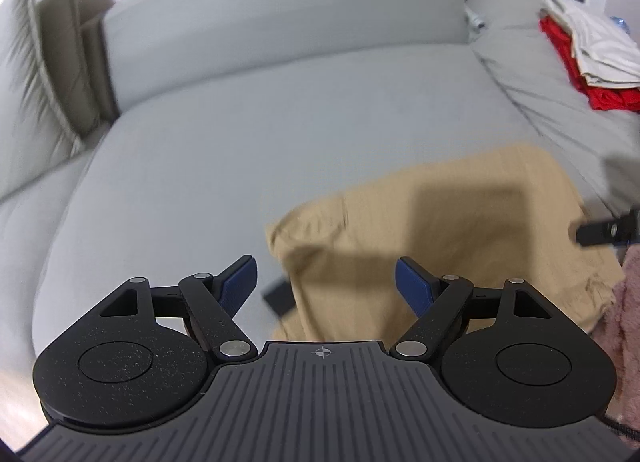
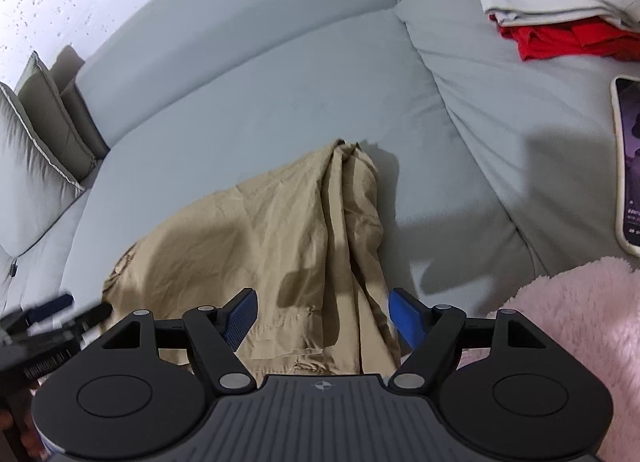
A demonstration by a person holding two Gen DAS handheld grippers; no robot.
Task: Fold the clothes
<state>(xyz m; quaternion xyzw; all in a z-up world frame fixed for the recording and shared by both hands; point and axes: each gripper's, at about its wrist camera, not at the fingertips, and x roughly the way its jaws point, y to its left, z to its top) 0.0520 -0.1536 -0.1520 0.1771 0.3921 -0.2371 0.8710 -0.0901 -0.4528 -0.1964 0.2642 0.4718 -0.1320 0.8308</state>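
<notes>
Tan garment point(image 2: 280, 246) lying crumpled near the front edge of the grey sofa seat point(image 1: 248, 133); its near hem is hidden behind both devices. Left gripper point(image 1: 326, 286) and right gripper point(image 2: 322, 322) released, grasping nothing. Pink fleece point(image 2: 580, 326) cut off by the frame.
</notes>
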